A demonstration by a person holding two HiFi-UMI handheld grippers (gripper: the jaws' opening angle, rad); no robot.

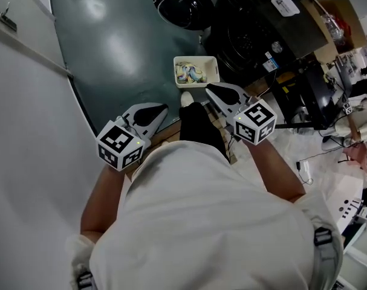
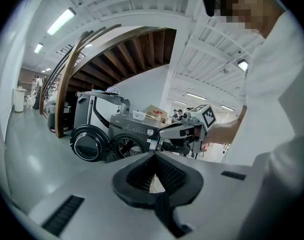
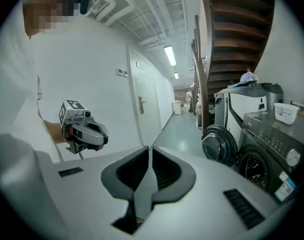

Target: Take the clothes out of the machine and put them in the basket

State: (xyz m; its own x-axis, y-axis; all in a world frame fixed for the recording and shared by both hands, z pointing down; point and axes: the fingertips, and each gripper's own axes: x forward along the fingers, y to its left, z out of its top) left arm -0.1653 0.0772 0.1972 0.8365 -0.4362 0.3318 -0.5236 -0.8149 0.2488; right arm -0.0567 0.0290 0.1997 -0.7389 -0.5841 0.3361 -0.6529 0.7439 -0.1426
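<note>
On the grey floor (image 1: 110, 35), just in front of the black washing machine (image 1: 250, 29), a white basket (image 1: 214, 62) is set, and colourful clothes (image 1: 190, 72) are seen lying inside it. The machine's round door (image 1: 182, 5) is swung open to one side. Both grippers are held level in front of the person's white shirt (image 1: 219, 222), on the near side of the basket and clear of it.

The 2 jaws of the left gripper (image 1: 160, 110) are pressed together at their tips, and nothing is pinched between them. The 2 jaws of the right gripper (image 1: 212, 90) are drawn in to a thin slit, and nothing is caught there either.

The drum (image 2: 127, 148) is shown only as a dark opening, possibly empty, but this cannot be told for certain.
</note>
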